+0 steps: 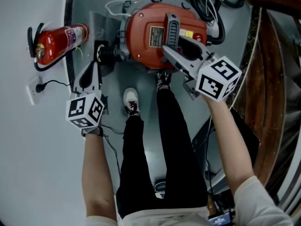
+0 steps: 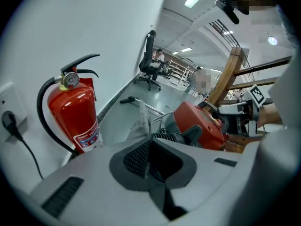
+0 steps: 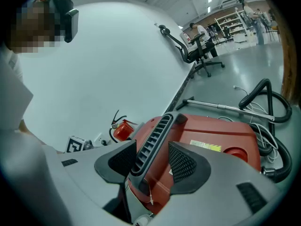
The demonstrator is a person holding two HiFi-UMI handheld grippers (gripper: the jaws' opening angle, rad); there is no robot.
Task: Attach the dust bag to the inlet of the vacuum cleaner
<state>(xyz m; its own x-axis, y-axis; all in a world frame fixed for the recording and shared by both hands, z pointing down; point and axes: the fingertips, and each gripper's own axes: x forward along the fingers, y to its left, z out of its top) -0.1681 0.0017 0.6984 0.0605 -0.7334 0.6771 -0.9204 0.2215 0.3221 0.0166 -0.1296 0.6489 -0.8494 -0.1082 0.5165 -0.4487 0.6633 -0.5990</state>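
We see the left gripper (image 1: 92,69) with its fingers pinching the dust bag (image 2: 139,121), left of the red vacuum cleaner (image 1: 155,36). The wall (image 1: 23,140) and fire extinguisher (image 1: 59,41) crowd its left. The right gripper (image 3: 153,160) has its fingers spread astride the vacuum's handle (image 1: 171,27). Hoses (image 1: 211,11) lie beyond, and open floor (image 1: 150,149) shows between our legs.

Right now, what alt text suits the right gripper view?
The right gripper holds its open jaws either side of the grey ribbed handle of a red vacuum cleaner. Behind stand a fire extinguisher and a white wall; a black hose lies on the floor.
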